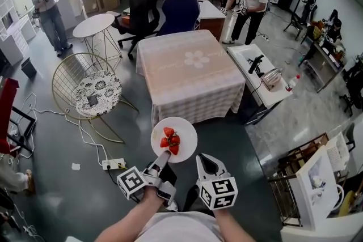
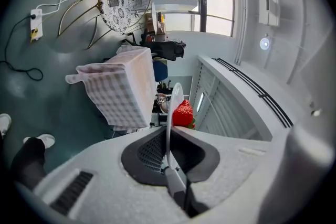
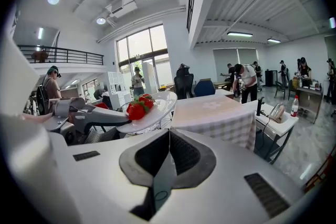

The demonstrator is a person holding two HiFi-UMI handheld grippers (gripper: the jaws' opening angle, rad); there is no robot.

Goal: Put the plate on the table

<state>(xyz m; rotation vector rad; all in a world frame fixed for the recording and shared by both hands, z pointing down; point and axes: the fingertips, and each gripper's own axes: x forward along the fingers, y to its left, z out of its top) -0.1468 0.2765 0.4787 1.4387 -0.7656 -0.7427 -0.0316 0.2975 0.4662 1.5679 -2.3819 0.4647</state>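
Plate (image 1: 185, 132) level, rim in L tool (image 1: 161, 160)

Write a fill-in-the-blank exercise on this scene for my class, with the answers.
The left gripper grips the white plate by its ____.
On the plate lie red ____.
The right gripper is shut and holds ____.
The table ahead shows a ____ motif at its middle.
Missing: rim, strawberries, nothing, flower.

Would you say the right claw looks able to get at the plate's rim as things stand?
Probably yes: the plate, held by the left claw, hangs just beside the right claw with nothing between them, though that claw's shut jaws would need to open first.
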